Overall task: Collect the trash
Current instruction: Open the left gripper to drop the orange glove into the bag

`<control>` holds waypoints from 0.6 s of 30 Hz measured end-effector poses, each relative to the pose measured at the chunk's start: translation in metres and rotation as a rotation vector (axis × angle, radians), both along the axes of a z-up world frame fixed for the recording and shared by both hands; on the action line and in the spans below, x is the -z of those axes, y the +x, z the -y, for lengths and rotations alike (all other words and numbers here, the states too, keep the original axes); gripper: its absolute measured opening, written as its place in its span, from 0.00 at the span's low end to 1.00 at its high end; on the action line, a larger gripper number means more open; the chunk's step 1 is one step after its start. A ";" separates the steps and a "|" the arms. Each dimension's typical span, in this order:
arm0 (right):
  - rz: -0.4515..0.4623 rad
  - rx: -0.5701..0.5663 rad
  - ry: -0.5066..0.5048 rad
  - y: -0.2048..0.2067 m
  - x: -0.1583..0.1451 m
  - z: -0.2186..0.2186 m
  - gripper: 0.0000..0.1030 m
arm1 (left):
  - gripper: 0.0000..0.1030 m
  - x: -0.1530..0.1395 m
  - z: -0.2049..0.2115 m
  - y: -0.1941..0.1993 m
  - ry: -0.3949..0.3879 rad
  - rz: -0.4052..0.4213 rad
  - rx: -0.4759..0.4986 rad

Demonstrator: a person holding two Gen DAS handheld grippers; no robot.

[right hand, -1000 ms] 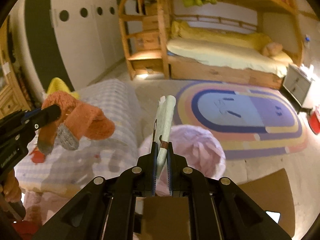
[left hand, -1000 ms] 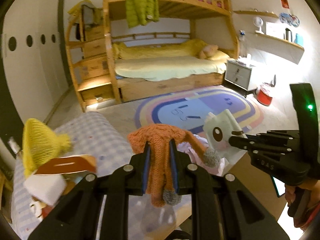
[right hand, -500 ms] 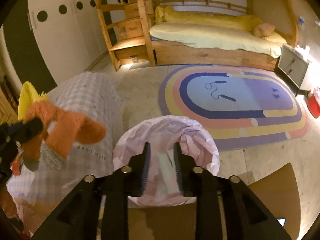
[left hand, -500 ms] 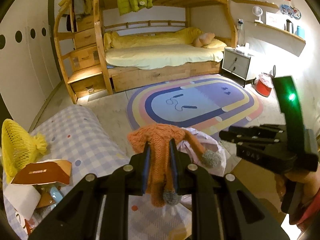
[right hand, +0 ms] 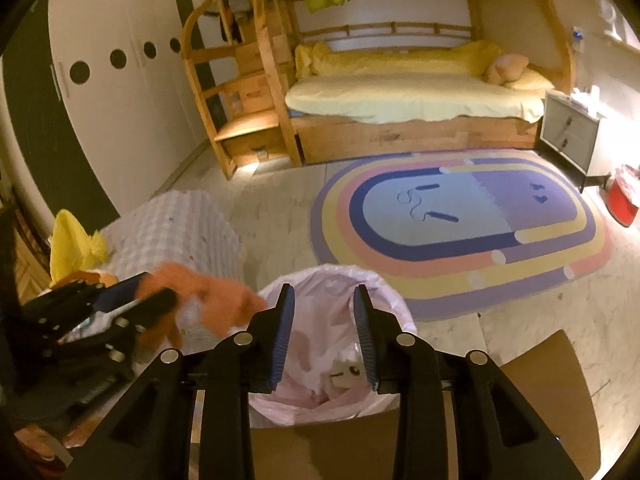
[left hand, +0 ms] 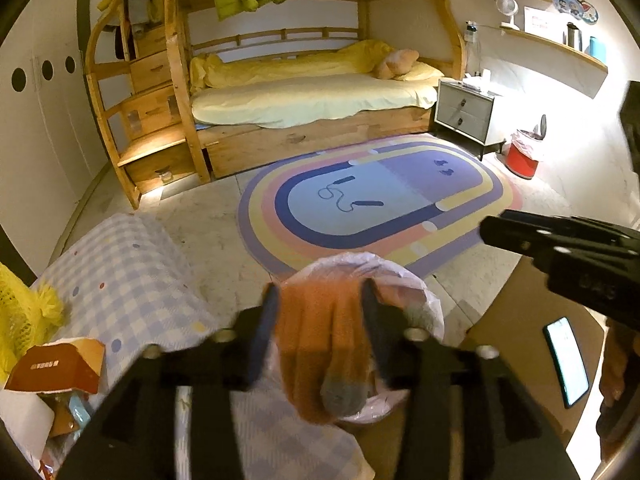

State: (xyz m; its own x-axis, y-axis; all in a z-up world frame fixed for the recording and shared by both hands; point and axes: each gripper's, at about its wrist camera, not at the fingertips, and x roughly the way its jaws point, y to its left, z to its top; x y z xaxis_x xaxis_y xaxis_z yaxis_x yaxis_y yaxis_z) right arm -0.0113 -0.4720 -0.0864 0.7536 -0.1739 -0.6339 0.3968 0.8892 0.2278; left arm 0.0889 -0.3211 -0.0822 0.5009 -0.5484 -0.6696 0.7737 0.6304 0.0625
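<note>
My left gripper [left hand: 318, 322] hangs at the bottom centre of the left wrist view, directly over the bin lined with a pink bag [left hand: 416, 284]. Its jaws are opening at this moment, and the orange knitted glove [left hand: 320, 344] with grey fingertips still lies between them, filling the gap; the picture is too blurred to say whether the pads still press on it. In the right wrist view the same glove [right hand: 200, 296] shows as an orange smear at the left, at the tip of my left gripper, just beside the bag's rim.

My right gripper [right hand: 324, 332] sits low in the centre of its own view, above the pink bag [right hand: 396, 312]. Its jaws are opening too and stand moderately apart, with nothing between them. Down inside the bag, seen through the gap, lies a pale wrapper with a dark eye printed on it [right hand: 346, 372].

At the left of both views stands the table under a checked cloth [left hand: 132, 276]. In the left wrist view a yellow net bag [left hand: 24, 312] lies at the left edge on it, and a brown cardboard carton [left hand: 60, 366] lies at the lower left. A phone with a lit screen [left hand: 566, 360] rests on a brown surface at the lower right. The striped oval rug [right hand: 472, 220] fills the floor beyond the bin.
</note>
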 end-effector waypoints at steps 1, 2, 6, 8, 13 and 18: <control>0.006 0.001 -0.001 -0.002 -0.003 0.000 0.32 | 0.55 -0.002 -0.001 0.001 -0.003 0.003 -0.008; 0.009 0.002 -0.002 -0.003 -0.004 0.000 0.33 | 0.56 -0.003 -0.002 0.001 -0.006 0.006 -0.012; 0.027 -0.014 0.000 -0.007 -0.012 -0.009 0.33 | 0.57 -0.009 -0.025 0.001 -0.021 0.014 -0.062; 0.036 -0.032 0.000 -0.008 -0.016 -0.016 0.33 | 0.58 -0.015 -0.044 0.000 -0.028 0.021 -0.103; 0.045 -0.114 0.002 0.001 -0.024 -0.050 0.34 | 0.59 -0.028 -0.089 -0.002 -0.042 0.032 -0.194; 0.045 -0.238 -0.007 0.019 -0.031 -0.102 0.35 | 0.63 -0.042 -0.148 -0.006 -0.054 0.060 -0.310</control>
State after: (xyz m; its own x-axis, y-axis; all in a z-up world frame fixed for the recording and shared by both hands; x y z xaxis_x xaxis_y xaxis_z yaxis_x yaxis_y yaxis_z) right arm 0.0080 -0.3704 -0.0551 0.8014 0.0081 -0.5981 0.1650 0.9581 0.2342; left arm 0.0833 -0.1727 -0.0398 0.6873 -0.3972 -0.6082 0.5401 0.8393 0.0622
